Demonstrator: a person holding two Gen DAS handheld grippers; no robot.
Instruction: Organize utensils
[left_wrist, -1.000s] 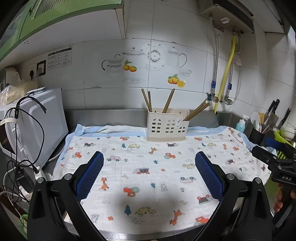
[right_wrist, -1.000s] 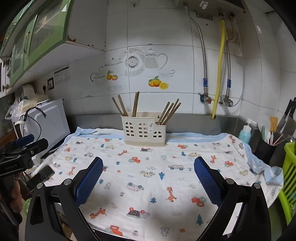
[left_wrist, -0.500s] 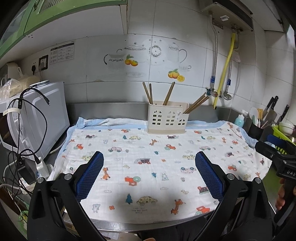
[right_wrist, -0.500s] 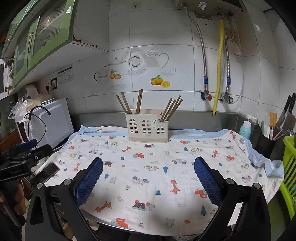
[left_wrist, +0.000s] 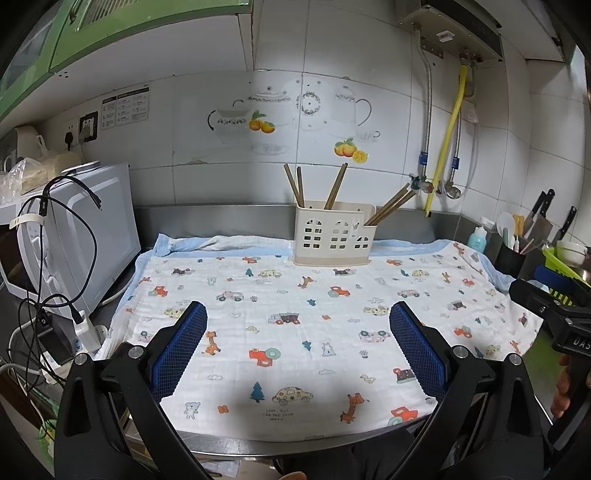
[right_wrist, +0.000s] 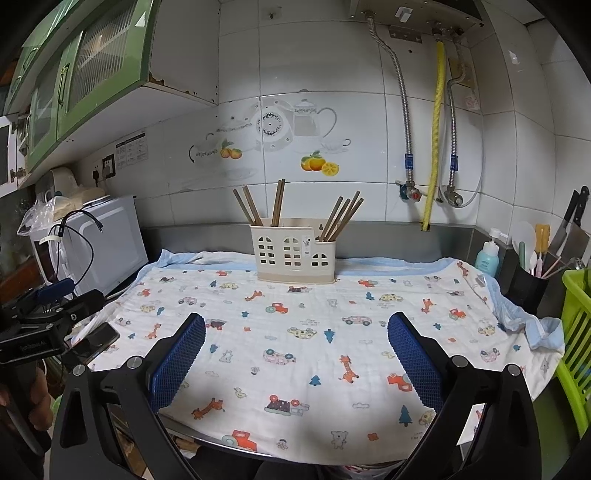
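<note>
Left wrist view: your left claw (left_wrist: 297, 334) is released, its blue-padded fingers (left_wrist: 180, 347) spread wide and empty above the near part of the bench (left_wrist: 236, 441). Under and ahead of it lies a white cotton cloth printed with cartoon cars and animals (left_wrist: 317, 317). Straight ahead, at the far edge of the cloth, stands the cream plastic utensil holder with window-shaped cutouts (left_wrist: 332, 240); brown wooden chopsticks (left_wrist: 334, 186) lean upright in its compartments. A white microwave oven (left_wrist: 79, 236) sits far to the claw's left. Your right claw appears at the right edge, its body (left_wrist: 550, 306) only partly in frame.

Right wrist view: your right claw (right_wrist: 295, 334) is likewise released and empty over the same cloth (right_wrist: 317, 332). The holder (right_wrist: 293, 256) stands directly ahead, well apart from the fingertips, chopsticks (right_wrist: 277, 203) inside it. A green plastic basket (right_wrist: 576, 332) lies to the claw's right.
</note>
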